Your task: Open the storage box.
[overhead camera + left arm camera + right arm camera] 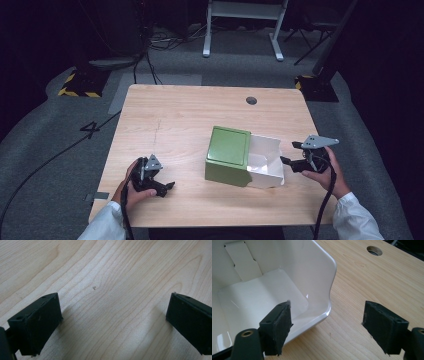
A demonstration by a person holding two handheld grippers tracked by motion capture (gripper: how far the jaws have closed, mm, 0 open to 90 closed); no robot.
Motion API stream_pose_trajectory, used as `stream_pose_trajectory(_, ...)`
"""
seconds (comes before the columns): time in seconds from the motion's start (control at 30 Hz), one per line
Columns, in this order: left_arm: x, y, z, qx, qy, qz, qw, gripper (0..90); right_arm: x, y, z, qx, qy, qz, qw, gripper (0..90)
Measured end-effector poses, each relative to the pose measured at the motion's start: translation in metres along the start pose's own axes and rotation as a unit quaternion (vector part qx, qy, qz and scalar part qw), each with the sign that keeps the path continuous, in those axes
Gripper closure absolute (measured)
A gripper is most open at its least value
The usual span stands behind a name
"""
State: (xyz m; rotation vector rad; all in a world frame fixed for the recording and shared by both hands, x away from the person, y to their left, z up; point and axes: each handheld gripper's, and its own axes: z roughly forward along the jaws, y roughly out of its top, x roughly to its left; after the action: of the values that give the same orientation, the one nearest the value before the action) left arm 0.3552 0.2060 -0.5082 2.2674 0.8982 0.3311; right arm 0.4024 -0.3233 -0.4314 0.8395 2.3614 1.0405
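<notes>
while the left gripper (169, 186) idles wide over bare tabletop (170, 120), the right gripper's (289, 153) wide fingers (277, 327) straddle the tray's (267, 160) near wall.

The table (165, 115) is pale wood, matt, with fine wavy grain. On it, the green box (227, 155) looks smooth and dull — its white inner tray (287, 285) is glossy, catching highlights. Beside that tray, the right gripper (332, 327) has matt black pads (280, 327) — rough, fuzzy-edged.
</notes>
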Motion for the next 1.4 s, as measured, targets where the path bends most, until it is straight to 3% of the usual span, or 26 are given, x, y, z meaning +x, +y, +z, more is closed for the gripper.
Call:
stream_pose_trajectory(0.43, 0.000, 0.000, 0.000, 0.001, 0.000, 0.000, 1.0000, 0.3, 0.002, -0.005, -0.011, 0.003, -0.009, -0.005, 0.9999, 22.6)
stream_pose_trajectory(0.8, 0.000, 0.000, 0.000, 0.000, 0.000, 0.000, 1.0000, 0.3, 0.001, -0.021, -0.023, 0.006, -0.015, 0.000, 0.9999, 22.2)
stream_pose_trajectory(1.23, 0.000, 0.000, 0.000, 0.000, 0.000, 0.000, 1.0000, 0.3, 0.001, -0.051, -0.028, 0.022, -0.024, 0.013, 0.9994, 21.5)
stream_pose_trajectory(1.4, 0.000, 0.000, 0.000, 0.000, 0.000, 0.000, 1.0000, 0.3, 0.000, -0.069, -0.027, 0.040, -0.032, 0.018, 0.9985, 21.2)
